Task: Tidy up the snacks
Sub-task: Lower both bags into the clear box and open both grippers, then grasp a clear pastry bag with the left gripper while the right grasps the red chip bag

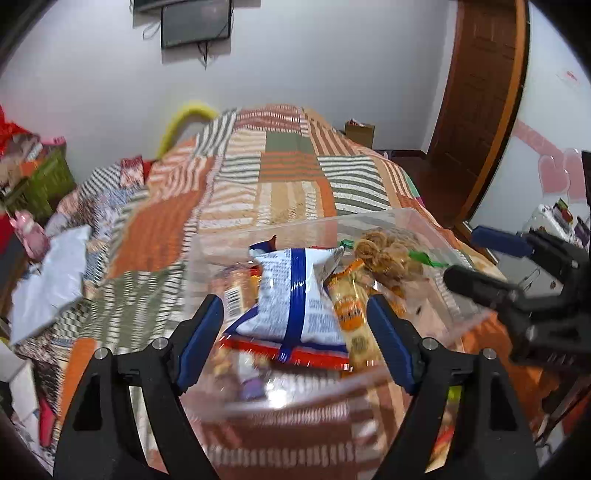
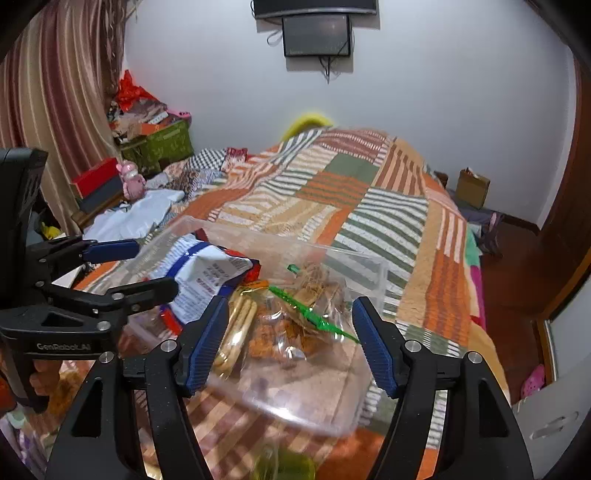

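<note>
A clear plastic bin [image 1: 388,225] with thin glossy walls sits on a striped patchwork quilt [image 1: 229,192] of orange, green and cream blocks. Inside lie a crinkly white-and-blue bag [image 1: 295,295], a slim orange-printed pack [image 1: 351,314] and a see-through pouch of brown curly snacks [image 2: 310,295] tied with a green strip. The left gripper [image 1: 295,332] hangs over the bin, its ribbed blue pads spread wide, holding nothing. The right gripper [image 2: 288,339] is likewise spread and empty above the pouch. A dark flat screen [image 2: 316,35] hangs on the white wall
</note>
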The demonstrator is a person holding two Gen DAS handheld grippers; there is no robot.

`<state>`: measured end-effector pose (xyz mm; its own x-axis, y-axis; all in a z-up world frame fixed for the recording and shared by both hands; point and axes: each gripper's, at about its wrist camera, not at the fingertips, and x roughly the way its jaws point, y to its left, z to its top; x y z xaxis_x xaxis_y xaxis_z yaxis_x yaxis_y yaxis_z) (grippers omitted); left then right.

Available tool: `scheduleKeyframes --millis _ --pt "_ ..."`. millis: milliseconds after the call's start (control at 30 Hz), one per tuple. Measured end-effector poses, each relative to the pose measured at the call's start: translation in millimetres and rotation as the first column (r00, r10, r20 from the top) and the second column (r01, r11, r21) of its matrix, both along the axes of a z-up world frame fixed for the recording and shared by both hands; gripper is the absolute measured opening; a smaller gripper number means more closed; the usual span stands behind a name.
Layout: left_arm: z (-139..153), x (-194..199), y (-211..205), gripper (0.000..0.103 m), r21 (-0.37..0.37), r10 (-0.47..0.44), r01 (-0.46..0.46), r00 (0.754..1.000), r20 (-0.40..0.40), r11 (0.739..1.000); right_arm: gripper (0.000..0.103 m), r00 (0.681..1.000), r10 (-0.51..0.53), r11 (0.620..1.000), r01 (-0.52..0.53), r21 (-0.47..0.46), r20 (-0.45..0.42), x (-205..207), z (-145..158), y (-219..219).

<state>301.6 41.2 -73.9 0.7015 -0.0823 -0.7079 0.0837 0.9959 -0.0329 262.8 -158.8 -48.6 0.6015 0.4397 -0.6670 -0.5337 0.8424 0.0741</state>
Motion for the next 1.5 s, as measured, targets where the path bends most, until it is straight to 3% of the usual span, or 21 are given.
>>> scheduleKeyframes --millis 100,367,733,1100,1367,1433,1500 --pt "6 -25 4 0.090 0.013 0.005 -0.006 1.000 0.028 1.000 0.073 1.000 -0.004 1.000 0.004 0.022 0.021 -13 8 -9" --pt "2 -80 17 0.090 -0.012 0.005 -0.005 1.000 0.010 1.000 0.075 0.999 -0.013 0.998 0.012 0.061 0.030 -53 11 -30" --pt "-48 -137 47 0.091 -0.065 0.044 -0.051 0.994 -0.101 0.997 0.079 0.999 -0.030 0.997 0.032 0.067 -0.029 -101 -25 -45" --pt "-86 -163 56 0.091 -0.126 0.058 -0.078 0.986 -0.155 0.989 0.079 0.996 -0.045 0.999 0.046 0.010 -0.079 -135 -63 -44" --pt "-89 -164 56 0.091 -0.111 0.085 -0.100 0.987 -0.133 0.989 0.079 0.992 -0.056 0.998 0.054 -0.019 -0.111 -139 -80 -42" --pt "-91 -161 60 0.078 -0.113 0.102 -0.118 0.985 -0.142 0.987 0.079 0.992 -0.054 0.999 0.053 -0.011 -0.118 -138 -82 -42" --pt "-93 -159 64 0.071 -0.107 0.118 -0.134 0.982 -0.147 0.985 0.079 0.991 -0.045 0.999 0.044 -0.010 -0.124 -138 -83 -41"
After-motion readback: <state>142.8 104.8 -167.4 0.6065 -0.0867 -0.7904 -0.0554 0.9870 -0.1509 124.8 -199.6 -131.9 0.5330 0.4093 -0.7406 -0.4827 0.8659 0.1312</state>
